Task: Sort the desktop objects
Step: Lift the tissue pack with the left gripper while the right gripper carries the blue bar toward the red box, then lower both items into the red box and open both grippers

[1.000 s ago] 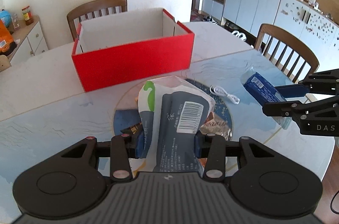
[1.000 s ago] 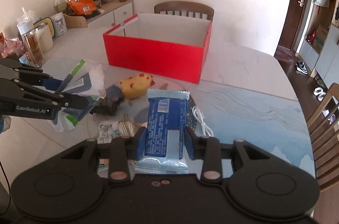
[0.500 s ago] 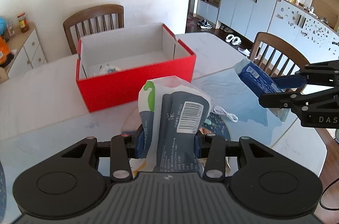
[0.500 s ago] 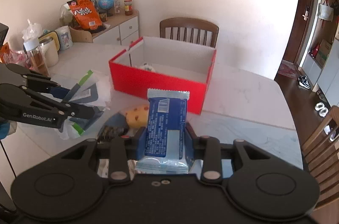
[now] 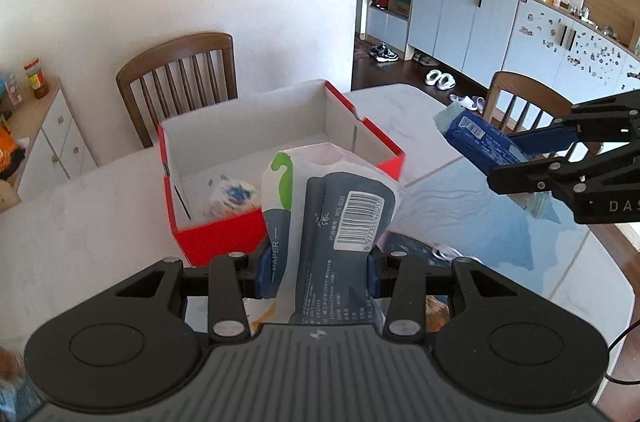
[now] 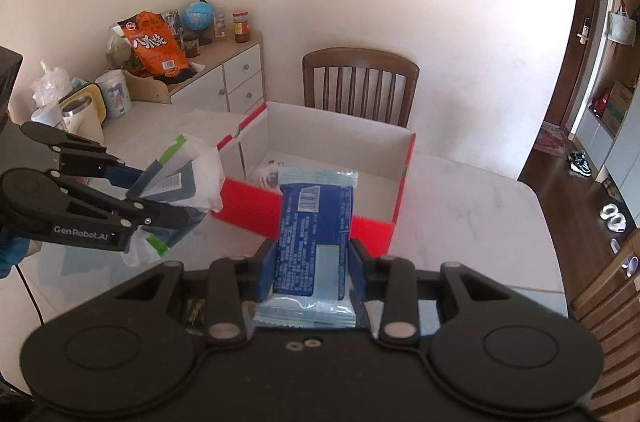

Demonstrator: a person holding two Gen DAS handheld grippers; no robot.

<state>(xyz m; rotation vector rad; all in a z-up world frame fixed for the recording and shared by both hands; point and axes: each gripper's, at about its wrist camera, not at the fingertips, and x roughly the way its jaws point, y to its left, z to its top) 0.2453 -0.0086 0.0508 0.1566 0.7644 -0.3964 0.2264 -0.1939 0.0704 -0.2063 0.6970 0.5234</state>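
Note:
My left gripper (image 5: 316, 272) is shut on a white, grey and green tissue pack (image 5: 336, 218), held in the air just in front of the open red box (image 5: 224, 234). My right gripper (image 6: 312, 272) is shut on a blue snack packet (image 6: 314, 234), also lifted, near the box's (image 6: 372, 234) front wall. Each gripper shows in the other's view: the right one (image 5: 516, 150) with the blue packet (image 5: 476, 138) at right, the left one (image 6: 160, 194) with the tissue pack (image 6: 184, 178) at left. A small white and blue item (image 5: 232, 194) lies inside the box.
The box sits on a white marble table (image 6: 460, 206) with a blue patterned mat (image 5: 480, 222). Wooden chairs (image 5: 180, 78) (image 5: 520, 102) stand behind and to the right. A side cabinet (image 6: 224, 78) holds snacks and a globe; a kettle (image 6: 80, 110) stands at the table's left.
Both grippers have risen from the table with their packs and moved toward the red box; the box's inside now shows, and the loose items on the mat have dropped below view.

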